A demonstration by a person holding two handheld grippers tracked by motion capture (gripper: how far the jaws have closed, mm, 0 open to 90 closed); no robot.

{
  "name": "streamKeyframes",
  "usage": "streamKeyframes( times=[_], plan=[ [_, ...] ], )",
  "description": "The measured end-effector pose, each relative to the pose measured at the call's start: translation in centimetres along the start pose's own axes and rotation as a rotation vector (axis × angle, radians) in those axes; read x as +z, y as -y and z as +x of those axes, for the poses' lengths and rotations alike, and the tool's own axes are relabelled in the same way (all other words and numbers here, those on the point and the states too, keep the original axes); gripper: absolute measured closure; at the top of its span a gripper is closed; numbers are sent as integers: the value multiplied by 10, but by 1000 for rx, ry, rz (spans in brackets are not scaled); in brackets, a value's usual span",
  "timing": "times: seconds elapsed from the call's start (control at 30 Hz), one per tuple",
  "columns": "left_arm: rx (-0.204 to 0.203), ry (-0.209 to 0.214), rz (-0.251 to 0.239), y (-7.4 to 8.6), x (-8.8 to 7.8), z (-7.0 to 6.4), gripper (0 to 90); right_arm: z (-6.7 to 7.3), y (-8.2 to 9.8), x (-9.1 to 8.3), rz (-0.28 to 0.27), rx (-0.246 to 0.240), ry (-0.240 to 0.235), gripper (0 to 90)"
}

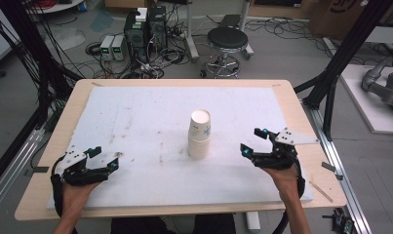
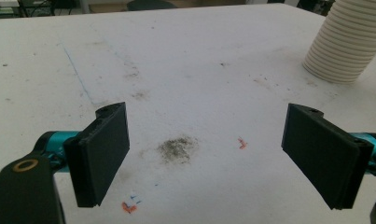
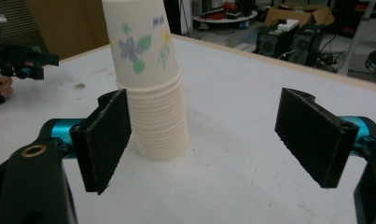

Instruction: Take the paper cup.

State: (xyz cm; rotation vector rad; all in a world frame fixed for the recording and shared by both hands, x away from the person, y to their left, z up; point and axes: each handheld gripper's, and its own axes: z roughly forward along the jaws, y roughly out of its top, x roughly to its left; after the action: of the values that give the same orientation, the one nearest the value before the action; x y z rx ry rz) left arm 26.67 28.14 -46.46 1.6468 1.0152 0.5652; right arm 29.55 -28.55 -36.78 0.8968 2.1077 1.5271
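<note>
Paper cups (image 1: 200, 134), stacked upside down, stand mid-counter (image 1: 135, 204); left gripper (image 1: 102, 158) and right gripper (image 1: 254, 141) hover near its front corners, jaws spread.

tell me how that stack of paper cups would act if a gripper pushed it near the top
The stack of paper cups stands tall on a narrow base, upside down, so it would probably tip rather than slide. Paper walls likely dent under a hard squeeze. The nested rims suggest cups could separate when lifted.

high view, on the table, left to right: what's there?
left hand-held gripper → stack of paper cups → right hand-held gripper, all over the white mat.
</note>
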Motion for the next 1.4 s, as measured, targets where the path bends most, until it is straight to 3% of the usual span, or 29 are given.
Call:
streamKeyframes(
  times=[0.13, 0.4, 0.57, 0.77, 0.8, 0.93, 1.03, 1.07, 1.3, 1.4],
  plan=[
    [1, 1, -2, 0, 0, 0, 150, -2, -34, -9, -10, -35, -9, 187],
    [3, 3, -2, 0, 0, -1, 150, -6, -68, -13, -18, -62, -21, 187],
    [9, 3, 0, 0, 0, -1, 150, -4, -88, -10, 7, -87, -38, 187],
    [4, 4, 5, 0, 0, -1, 150, -3, -110, 2, 77, -124, -85, 187],
    [2, 4, 7, 0, 1, 0, 150, -3, -118, 10, 125, -150, -117, 187],
    [4, 5, 8, 0, 1, -1, 150, -2, -130, 22, 189, -187, -137, 187],
    [7, 5, 6, 0, 1, -1, 150, -2, -136, 27, 208, -189, -142, 187],
    [9, 5, 6, 0, 1, -1, 150, -1, -142, 32, 227, -192, -165, 187],
    [10, 6, 9, 0, 1, -1, 150, 2, -149, 46, 275, -202, -208, 187],
    [12, 7, 13, -1, 1, -1, 150, 6, -150, 56, 323, -215, -239, 188]
  ],
)
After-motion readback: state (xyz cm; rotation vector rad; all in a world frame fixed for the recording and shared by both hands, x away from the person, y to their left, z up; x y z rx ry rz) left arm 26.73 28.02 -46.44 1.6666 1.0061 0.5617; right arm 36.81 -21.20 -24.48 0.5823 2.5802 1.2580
